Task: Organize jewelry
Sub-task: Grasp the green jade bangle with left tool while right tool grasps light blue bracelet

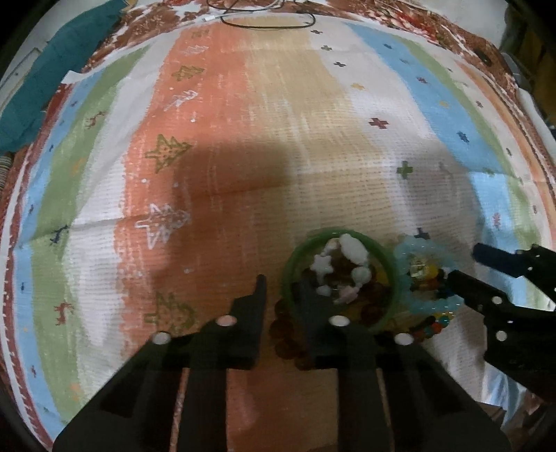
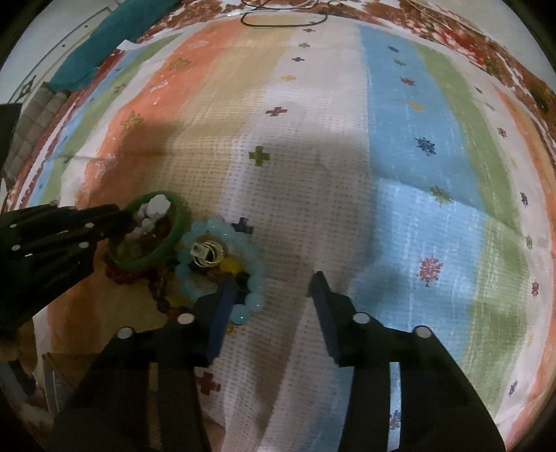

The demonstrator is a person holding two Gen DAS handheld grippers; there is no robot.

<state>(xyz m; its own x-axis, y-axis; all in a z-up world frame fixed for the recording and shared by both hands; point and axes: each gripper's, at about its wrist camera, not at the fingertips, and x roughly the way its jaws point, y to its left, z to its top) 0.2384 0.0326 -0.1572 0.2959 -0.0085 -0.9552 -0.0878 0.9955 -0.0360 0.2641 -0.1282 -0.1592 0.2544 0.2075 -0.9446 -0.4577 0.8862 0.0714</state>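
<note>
Woven cloth, striped in orange, tan, white, blue and green and printed with small trees and crosses, covered the whole surface under both grippers, and broad shadows lay across its middle. Nearest the left wrist camera, the left gripper pointed steeply down with its jaws drawn narrow; one finger sat over the near rim of the green bangle, with dark brown beads in the gap between the fingers, though blur hid whether the pads pressed on anything. White star-shaped and rounded charms were heaped inside the bangle. Just beside it lay a pale blue bead bracelet ringing some gold rings, over a strand of multicoloured beads. The right gripper stood partly open, its left finger on the near edge of the blue bracelet, its right finger over bare cloth. Farther off, a black cord looped along the cloth's far edge, and a teal fabric lay at the far left corner.
</note>
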